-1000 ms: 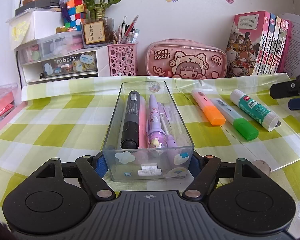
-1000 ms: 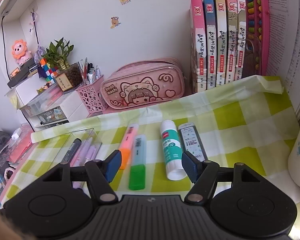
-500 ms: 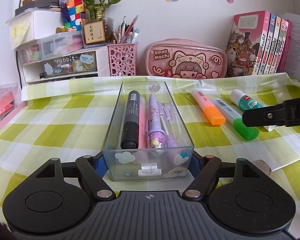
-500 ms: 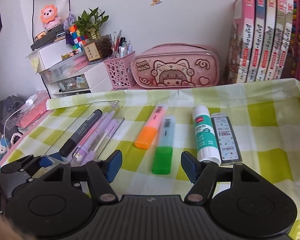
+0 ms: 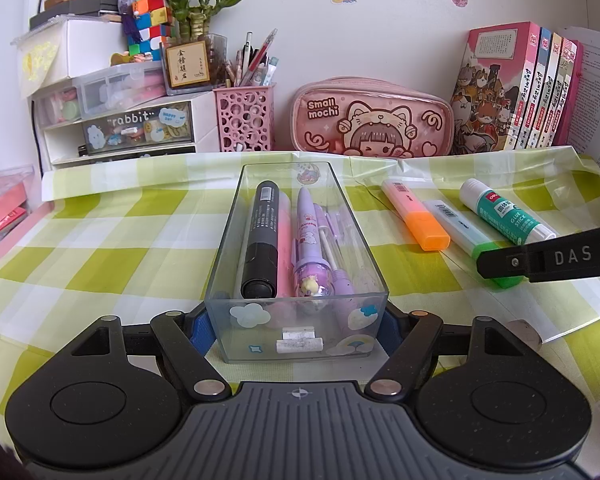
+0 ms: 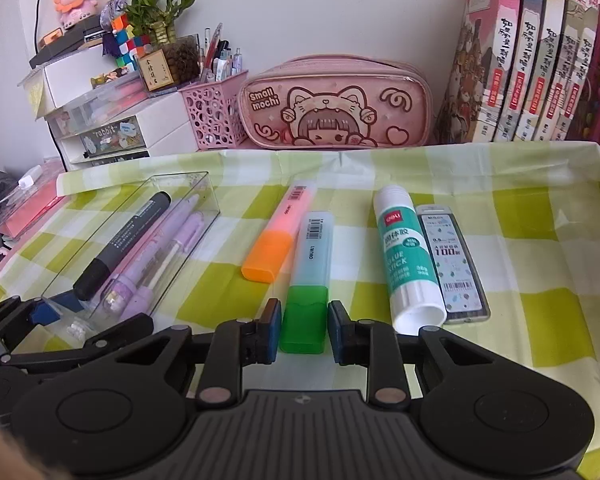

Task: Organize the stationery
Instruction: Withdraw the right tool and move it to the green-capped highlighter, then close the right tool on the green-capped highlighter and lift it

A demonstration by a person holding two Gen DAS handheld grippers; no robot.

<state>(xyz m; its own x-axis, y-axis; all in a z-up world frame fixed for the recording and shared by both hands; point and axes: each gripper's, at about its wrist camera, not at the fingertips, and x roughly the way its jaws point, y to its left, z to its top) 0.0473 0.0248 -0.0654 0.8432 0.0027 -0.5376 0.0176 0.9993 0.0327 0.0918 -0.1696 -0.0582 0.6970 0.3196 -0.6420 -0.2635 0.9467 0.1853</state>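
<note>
My left gripper [image 5: 296, 328] is shut on the near end of a clear box [image 5: 285, 165]. Inside it lie a black marker [image 5: 262, 236] and purple pens [image 5: 310, 240]. My right gripper [image 6: 303, 328] sits low over the green-and-yellow checked cloth. Its jaws are closing around the green cap of a pale blue highlighter [image 6: 310, 256], with a thin gap still showing on the right side. An orange highlighter [image 6: 280, 236] lies just left of it. A glue stick [image 6: 404, 260] and a lead case [image 6: 452, 264] lie to its right.
Along the back wall stand a pink pencil case [image 5: 372, 120], a row of books [image 5: 516, 92], a pink pen cup [image 5: 246, 118] and small drawers [image 5: 136, 128]. The clear box in the right wrist view [image 6: 180, 184] lies close on the left.
The right gripper came down and forward onto the green highlighter, and its jaws narrowed around the cap. The left gripper and the box stayed still.
</note>
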